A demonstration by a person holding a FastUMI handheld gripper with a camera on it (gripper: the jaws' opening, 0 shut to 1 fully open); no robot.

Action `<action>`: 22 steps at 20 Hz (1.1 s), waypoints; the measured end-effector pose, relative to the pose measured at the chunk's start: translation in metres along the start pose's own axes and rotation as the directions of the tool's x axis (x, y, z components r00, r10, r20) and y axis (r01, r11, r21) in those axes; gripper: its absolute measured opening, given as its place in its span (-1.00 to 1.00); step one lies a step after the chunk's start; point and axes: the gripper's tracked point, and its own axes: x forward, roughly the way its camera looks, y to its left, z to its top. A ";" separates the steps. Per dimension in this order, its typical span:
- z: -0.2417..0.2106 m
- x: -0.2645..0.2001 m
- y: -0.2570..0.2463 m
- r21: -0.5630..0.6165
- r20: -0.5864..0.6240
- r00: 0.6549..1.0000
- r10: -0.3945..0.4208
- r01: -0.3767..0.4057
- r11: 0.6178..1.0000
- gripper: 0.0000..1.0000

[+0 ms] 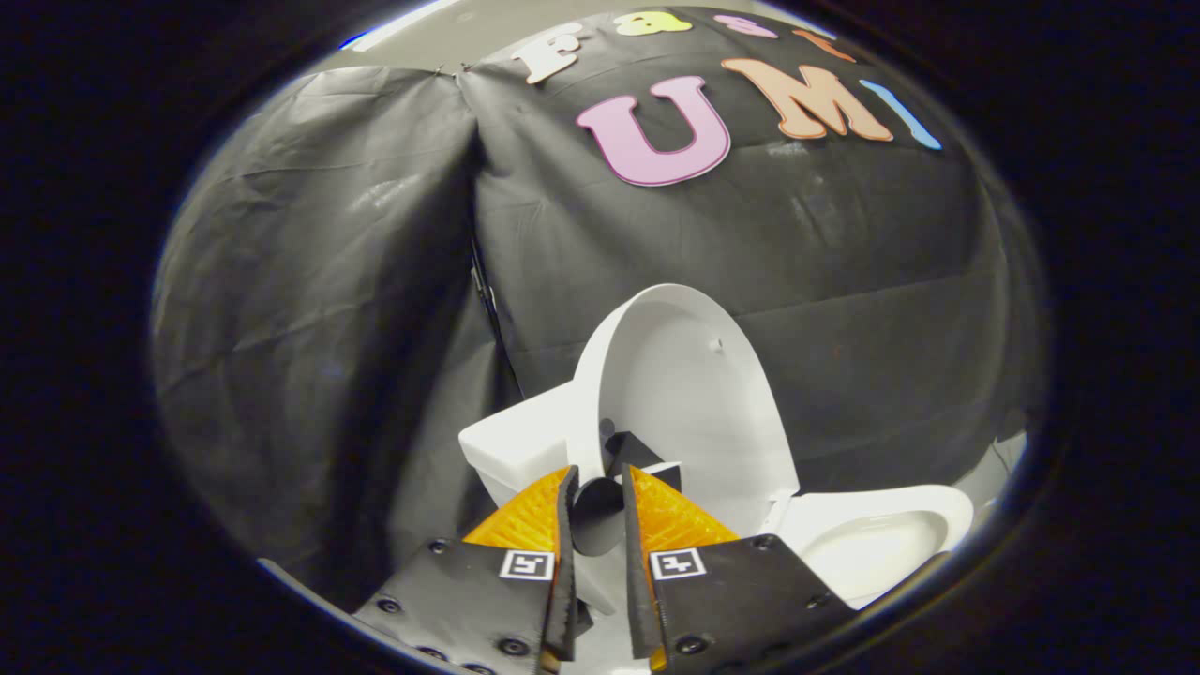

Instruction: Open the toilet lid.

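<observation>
Gripper view: The gripper (600, 483) points toward a white toilet that stands against the black cloth wall (309, 309) of the booth. Its two fingers stand close together, with a narrow gap between them. In that gap sits a small dark round knob (596, 514); a dark block (630, 452) shows just beyond the fingertips. The knob lies between the pads, and both fingers appear to press on it, though contact on the inner faces is partly hidden.

The toilet lid (689, 394) is raised. It stands nearly upright, tilted slightly, directly ahead of and above the fingertips, with its pale inner face turned toward the camera. The lower edge of the lid meets the area of the knob and block just beyond the fingers.

The toilet tank (520, 441) sits behind the lid, to the left of it and just beyond the left finger. The toilet seat and bowl (877, 539) lie to the right of the right finger, below the lid, with the bowl opening exposed.
</observation>
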 end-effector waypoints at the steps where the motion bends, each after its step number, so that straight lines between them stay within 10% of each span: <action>1: 0.000 -0.001 0.000 -0.004 0.000 1.000 0.005 -0.005 1.000 -0.32; 7: 0.026 -0.016 0.008 -0.090 0.054 0.997 0.048 -0.043 0.995 0.40; 22: 0.100 -0.132 -0.114 -0.113 0.221 0.970 -0.098 0.125 0.986 0.39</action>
